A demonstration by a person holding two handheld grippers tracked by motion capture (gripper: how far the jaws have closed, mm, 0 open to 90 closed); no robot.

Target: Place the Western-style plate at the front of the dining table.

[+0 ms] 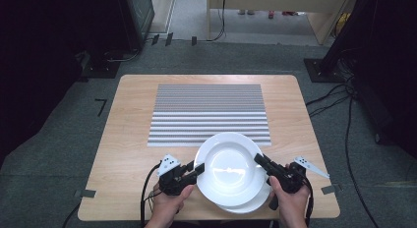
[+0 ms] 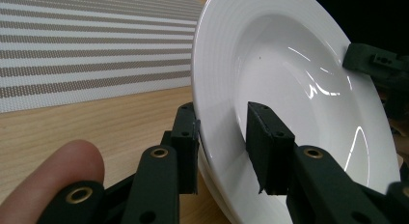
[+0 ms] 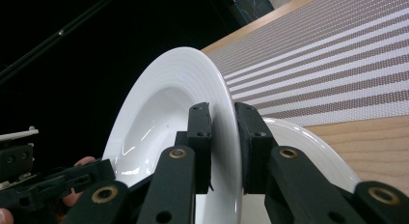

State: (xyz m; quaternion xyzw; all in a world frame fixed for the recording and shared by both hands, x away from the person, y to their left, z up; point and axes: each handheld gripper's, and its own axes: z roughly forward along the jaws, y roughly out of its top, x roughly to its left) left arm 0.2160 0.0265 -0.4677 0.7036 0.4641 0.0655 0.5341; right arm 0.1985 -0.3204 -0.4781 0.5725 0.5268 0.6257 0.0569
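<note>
Fingers of both grippers, left point(image 1: 198, 168) and right point(image 1: 259, 159), pinch the top plate's point(image 1: 228, 168) opposite rims; lift evenly, level, clear of the lower plate point(image 1: 253, 204), toward the mat point(image 1: 209, 114).

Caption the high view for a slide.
Both grippers, left and right, clamp the top plate's rim above a second plate.

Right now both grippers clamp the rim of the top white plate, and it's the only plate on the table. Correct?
Not quite. The left gripper and right gripper do clamp the top plate by its rim, but it isn't the only one: a second white plate lies under it, as the right gripper view shows.
</note>
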